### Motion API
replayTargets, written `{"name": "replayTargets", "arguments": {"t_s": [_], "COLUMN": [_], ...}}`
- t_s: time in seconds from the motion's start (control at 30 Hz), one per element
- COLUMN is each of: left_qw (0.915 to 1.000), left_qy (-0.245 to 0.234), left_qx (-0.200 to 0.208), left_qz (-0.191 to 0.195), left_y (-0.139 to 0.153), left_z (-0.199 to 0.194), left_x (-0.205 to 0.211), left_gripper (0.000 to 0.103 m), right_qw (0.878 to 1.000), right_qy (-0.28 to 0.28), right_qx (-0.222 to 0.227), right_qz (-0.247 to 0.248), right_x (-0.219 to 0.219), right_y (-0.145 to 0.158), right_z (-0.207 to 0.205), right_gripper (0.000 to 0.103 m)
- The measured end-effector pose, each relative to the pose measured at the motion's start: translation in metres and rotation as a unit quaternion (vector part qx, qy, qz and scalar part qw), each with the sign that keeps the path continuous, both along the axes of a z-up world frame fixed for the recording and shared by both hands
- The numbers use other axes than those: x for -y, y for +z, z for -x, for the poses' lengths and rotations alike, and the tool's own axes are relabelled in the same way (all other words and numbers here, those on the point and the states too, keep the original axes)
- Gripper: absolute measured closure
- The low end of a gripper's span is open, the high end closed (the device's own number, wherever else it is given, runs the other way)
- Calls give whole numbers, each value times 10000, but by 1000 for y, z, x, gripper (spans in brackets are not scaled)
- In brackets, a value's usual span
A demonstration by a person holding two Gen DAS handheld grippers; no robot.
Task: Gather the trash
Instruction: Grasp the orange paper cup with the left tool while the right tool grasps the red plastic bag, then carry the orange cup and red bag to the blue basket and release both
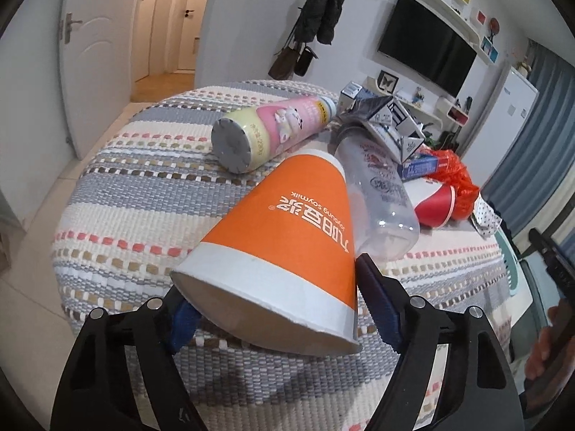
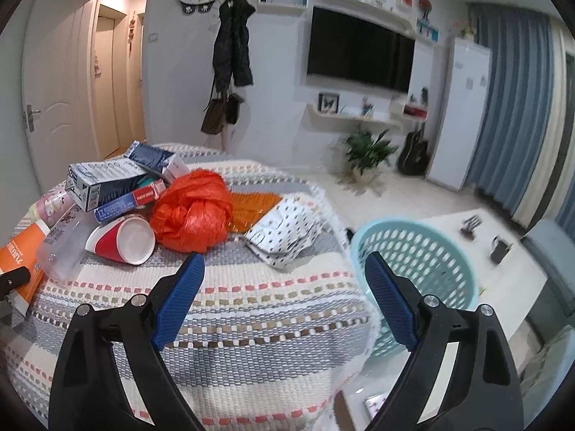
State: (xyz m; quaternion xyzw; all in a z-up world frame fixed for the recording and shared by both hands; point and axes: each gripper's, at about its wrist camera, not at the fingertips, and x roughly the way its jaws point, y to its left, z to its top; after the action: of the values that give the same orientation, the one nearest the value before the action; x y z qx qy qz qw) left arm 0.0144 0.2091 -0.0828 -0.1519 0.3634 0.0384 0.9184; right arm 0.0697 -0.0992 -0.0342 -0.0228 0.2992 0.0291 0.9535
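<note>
A: Left gripper [image 1: 276, 309] first. Fingers pinch the orange paper cup [image 1: 287, 237] at its wide rim end; the cup lies tipped, base pointing toward the pile.

B: Risk?

A: My guess: thin paper, so a hard squeeze dents the rim, and a loose hold lets the tapered cup slip out. Its far end sits just beside the clear plastic bottle [image 1: 381, 201], so a swing could nudge that into rolling on the striped cloth [image 1: 143, 194].

B: Moving right?

A: Pink bottle [image 1: 273, 129] on its side, cartons [image 2: 107, 179] stacked, red cup [image 2: 122, 239] tipped, mouth looks empty. Orange plastic bag [image 2: 194, 212] bunched, spotted paper [image 2: 287, 233] beside it.

B: Right gripper?

A: Right gripper [image 2: 284, 301] spread wide, holding nothing, above the cloth edge.

B: Bin?

A: Pale blue basket [image 2: 445, 251] beside the table, low. Nothing visible inside, though the bottom is partly hidden.
</note>
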Motion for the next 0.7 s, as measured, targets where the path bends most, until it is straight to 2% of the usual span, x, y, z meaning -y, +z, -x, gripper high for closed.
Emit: {"name": "replayTargets", "arguments": {"t_s": [0.17, 0.23, 0.33, 0.43, 0.5, 0.7], "left_qw": [9998, 9996, 9994, 9993, 9985, 9965], "left_qy": [85, 107, 92, 139, 203, 240], "left_qx": [176, 263, 316, 338, 484, 794], "left_qz": [-77, -72, 89, 76, 121, 82], "left_y": [6, 9, 12, 12, 16, 30], "left_z": [1, 2, 1, 0, 4, 9], "left_x": [3, 4, 1, 2, -1, -3], "left_gripper": [33, 46, 51, 63, 63, 63], "right_qw": [9990, 9982, 9946, 9906, 9887, 9863], "right_qy": [-82, -60, 52, 111, 334, 938], "right_qx": [-375, -513, -827, -1064, -1083, -1051], "right_qz": [-240, -317, -621, -847, -980, -863], "right_x": [20, 25, 28, 24, 14, -38], "right_y": [-12, -16, -21, -24, -19, -8], "right_z": [-30, -45, -72, -92, -98, -119], "right_gripper": [17, 17, 17, 17, 17, 17]}}
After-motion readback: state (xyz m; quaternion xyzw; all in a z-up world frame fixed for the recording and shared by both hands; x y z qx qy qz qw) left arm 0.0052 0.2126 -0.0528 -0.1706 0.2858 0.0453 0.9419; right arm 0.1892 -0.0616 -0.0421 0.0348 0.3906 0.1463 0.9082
